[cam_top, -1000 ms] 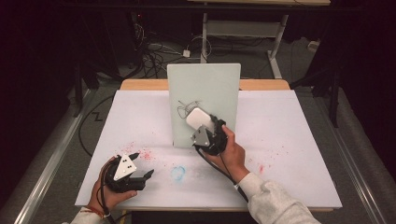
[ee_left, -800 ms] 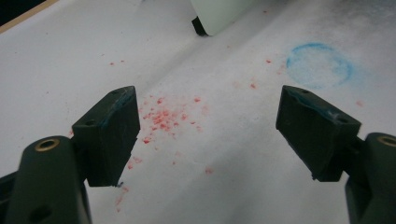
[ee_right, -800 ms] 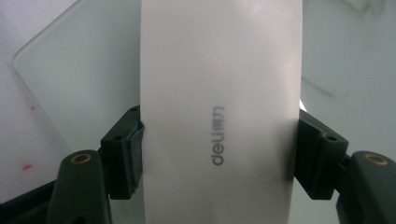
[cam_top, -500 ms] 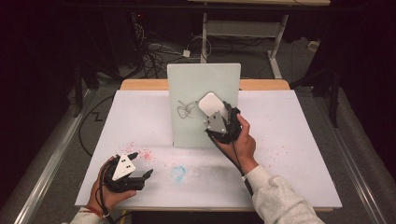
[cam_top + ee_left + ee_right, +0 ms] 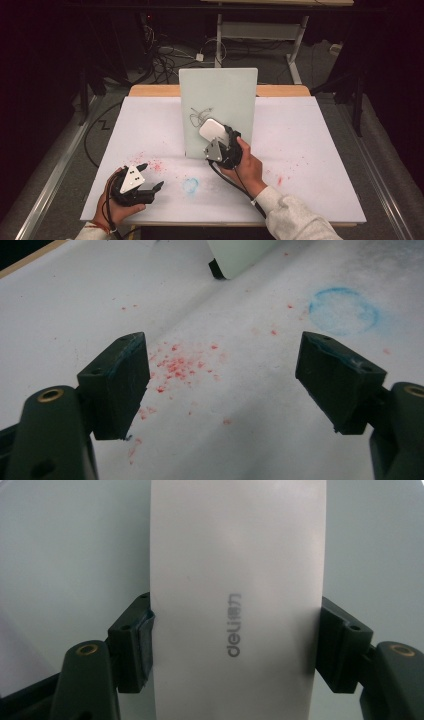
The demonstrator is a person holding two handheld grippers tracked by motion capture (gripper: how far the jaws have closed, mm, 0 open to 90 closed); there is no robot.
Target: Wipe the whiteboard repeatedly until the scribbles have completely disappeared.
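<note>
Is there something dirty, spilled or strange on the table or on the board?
Yes. The white table cover has red specks and a smeared blue ring near the front. The upright board carries a dark scribble.

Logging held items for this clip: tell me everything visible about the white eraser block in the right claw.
The eraser is a smooth, white, plastic-looking rectangular block with rounded corners and grey "deli" lettering on its back. The right claw is shut on its long sides. In the high view it sits at the upright pale green board, just below a scribbled line; whether it touches the board is unclear.
</note>
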